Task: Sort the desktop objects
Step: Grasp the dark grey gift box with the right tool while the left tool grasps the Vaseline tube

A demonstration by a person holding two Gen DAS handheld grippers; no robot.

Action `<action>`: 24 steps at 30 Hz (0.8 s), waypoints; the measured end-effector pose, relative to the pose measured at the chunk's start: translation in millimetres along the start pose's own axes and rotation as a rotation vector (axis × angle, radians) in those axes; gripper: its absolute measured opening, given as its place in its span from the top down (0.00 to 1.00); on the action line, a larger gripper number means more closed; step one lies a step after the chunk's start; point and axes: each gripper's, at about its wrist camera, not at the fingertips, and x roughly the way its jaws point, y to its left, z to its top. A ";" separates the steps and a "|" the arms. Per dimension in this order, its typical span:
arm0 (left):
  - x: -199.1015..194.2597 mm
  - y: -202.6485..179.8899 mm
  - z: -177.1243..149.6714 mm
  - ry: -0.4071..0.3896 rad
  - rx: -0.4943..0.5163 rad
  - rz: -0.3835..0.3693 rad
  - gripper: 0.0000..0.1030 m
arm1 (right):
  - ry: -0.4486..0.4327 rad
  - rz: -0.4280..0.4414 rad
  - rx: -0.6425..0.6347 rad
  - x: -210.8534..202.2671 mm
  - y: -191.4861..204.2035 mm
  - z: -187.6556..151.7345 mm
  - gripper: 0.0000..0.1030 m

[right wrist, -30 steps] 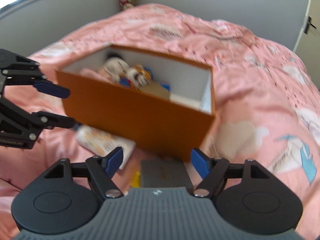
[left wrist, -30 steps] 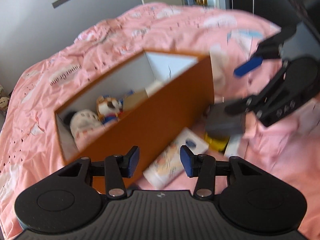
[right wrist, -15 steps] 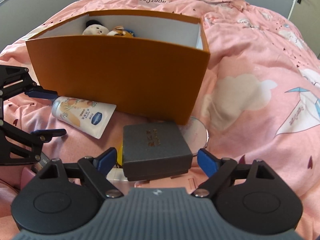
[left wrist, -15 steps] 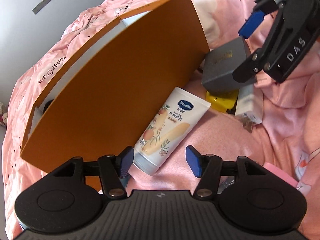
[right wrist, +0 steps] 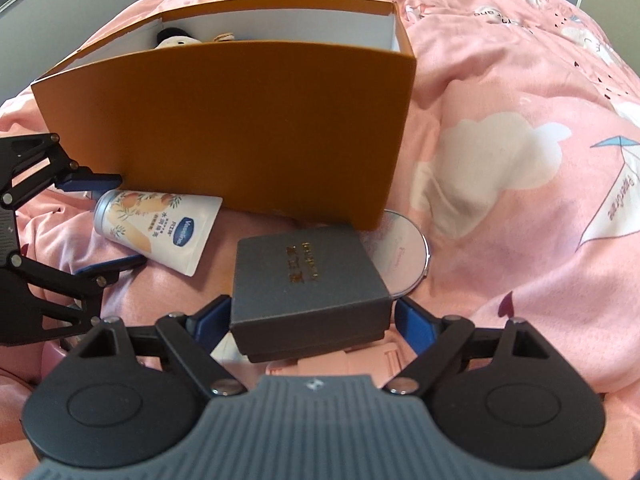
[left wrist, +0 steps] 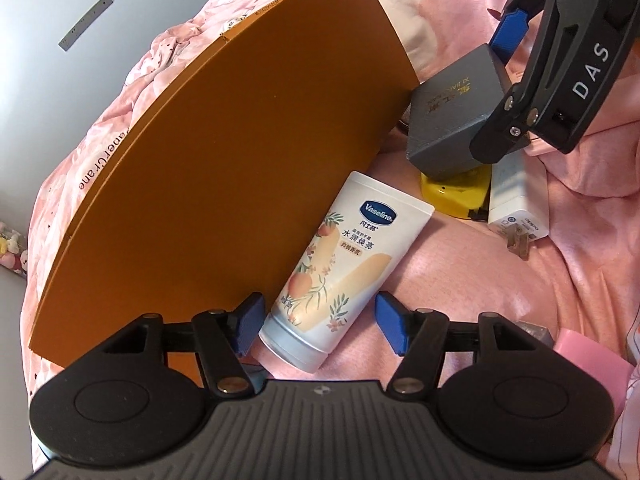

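**Two grippers straddling a lotion tube and a grey box beside the orange carton**

The left gripper (left wrist: 316,322) is hovering with its blue pads on either side of the cap end of the lotion tube (left wrist: 340,268), and its jaws are opening as we watch; the tube is lying between them, clear of both pads, nothing clenched. The tube is reading "Vaseline" in a blue oval, with Chinese characters and peach artwork beneath, and it is resting on the pink bedspread (right wrist: 520,200) right against the orange box (left wrist: 224,152).

Over to the right gripper (right wrist: 310,322): its jaws are standing wide, flanking the near end of the grey box (right wrist: 308,280). Whether the pads are touching its sides, I cannot tell, but it is not looking squeezed. Gold lettering is showing on the lid, too small to read. The black frame of this gripper is carrying the letters "DAS" in the left wrist view.

Moving outward, a yellow item (left wrist: 456,196) and a white charger (left wrist: 516,208) with its plug prongs are lying just beside the grey box, and a round mirror-like disc (right wrist: 404,256) is peeking from behind it. Plush toys (right wrist: 176,38) are showing inside the orange box. The bedspread is printed "PaperCrane".
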 end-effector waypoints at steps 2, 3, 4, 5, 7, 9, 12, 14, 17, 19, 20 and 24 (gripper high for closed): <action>0.6 0.6 0.9 0.001 -0.003 -0.003 0.32 | 0.001 0.004 0.006 0.8 -1.7 0.8 0.14; 0.9 0.8 1.3 0.002 -0.004 -0.004 0.32 | 0.002 0.007 0.009 1.4 -2.3 1.2 0.14; 1.0 0.6 1.4 0.001 -0.005 -0.004 0.33 | 0.003 0.012 0.010 2.4 -2.5 1.4 0.14; 1.1 0.7 1.5 0.002 -0.003 -0.004 0.33 | 0.003 0.016 0.011 2.7 -2.1 1.5 0.15; 1.1 0.9 1.7 0.003 -0.003 -0.009 0.35 | 0.006 0.018 0.008 4.0 -1.3 1.7 0.17; 0.8 1.8 2.6 0.005 -0.006 -0.014 0.36 | 0.012 0.019 0.006 5.9 -1.1 1.8 0.21; -1.0 3.6 3.5 0.006 -0.012 -0.023 0.38 | 0.010 0.018 0.005 5.6 -1.5 1.5 0.21; -2.2 4.1 3.3 0.002 -0.002 -0.024 0.41 | 0.007 0.020 0.005 4.4 -1.5 1.4 0.22; -6.3 3.2 3.2 -0.007 0.013 -0.024 0.49 | -0.001 0.018 -0.003 1.9 -0.3 0.6 0.22; -11.3 2.5 3.2 -0.012 0.024 -0.043 0.66 | -0.005 0.018 -0.010 0.1 1.5 0.0 0.22; -13.1 0.9 2.9 -0.015 0.033 -0.035 0.67 | -0.006 0.018 -0.014 -1.1 3.1 0.4 0.22; -16.5 0.5 0.3 -0.031 0.035 -0.030 0.71 | -0.011 0.007 -0.018 -3.8 7.0 0.7 0.22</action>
